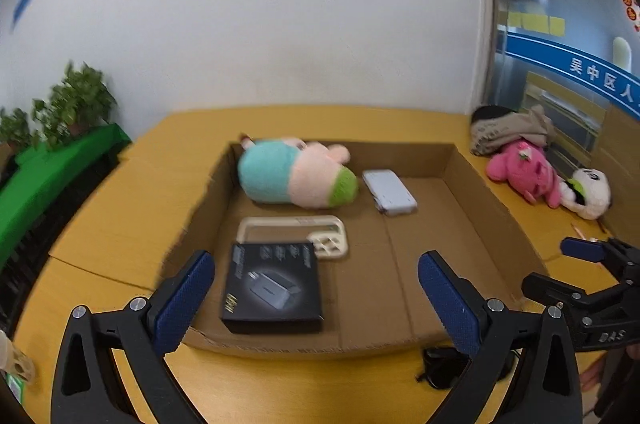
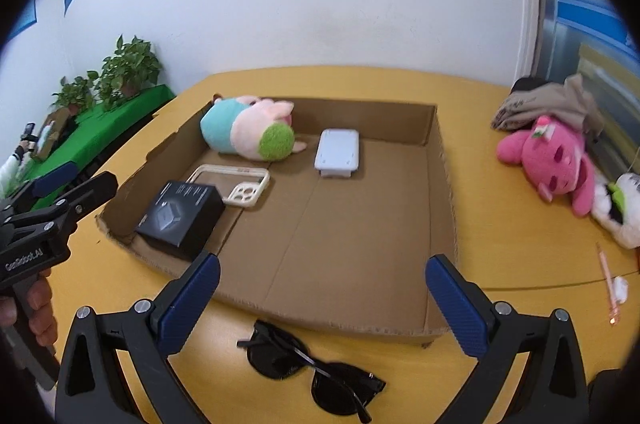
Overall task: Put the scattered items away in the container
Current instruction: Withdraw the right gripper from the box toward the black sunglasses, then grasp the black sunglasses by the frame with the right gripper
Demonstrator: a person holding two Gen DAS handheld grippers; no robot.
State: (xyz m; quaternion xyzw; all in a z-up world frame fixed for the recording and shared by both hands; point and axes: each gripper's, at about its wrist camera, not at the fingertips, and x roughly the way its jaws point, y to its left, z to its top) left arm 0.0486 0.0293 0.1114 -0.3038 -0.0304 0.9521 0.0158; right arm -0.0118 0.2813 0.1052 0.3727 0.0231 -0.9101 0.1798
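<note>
Inside cardboard tray [image 2: 440, 159]: plush toy [image 2: 248, 133], black box [image 2: 180, 218], phone case [image 2: 234, 185], white device [image 2: 338, 151].

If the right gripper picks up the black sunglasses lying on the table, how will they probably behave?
The sunglasses look thin and light, so they should lift easily. Their glossy lenses may slip between the pads, and the slim temples, which appear unfolded, could flex or swing. They lie outside the cardboard box, right under the open right gripper.

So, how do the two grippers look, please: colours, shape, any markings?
Both are black plastic frames with triangular cut-outs and silver screws. Each finger carries a dark blue textured pad. The left gripper bears white lettering that looks like "GenRobot.AI"; the right gripper shows "DAS". No cables are visible.
</note>
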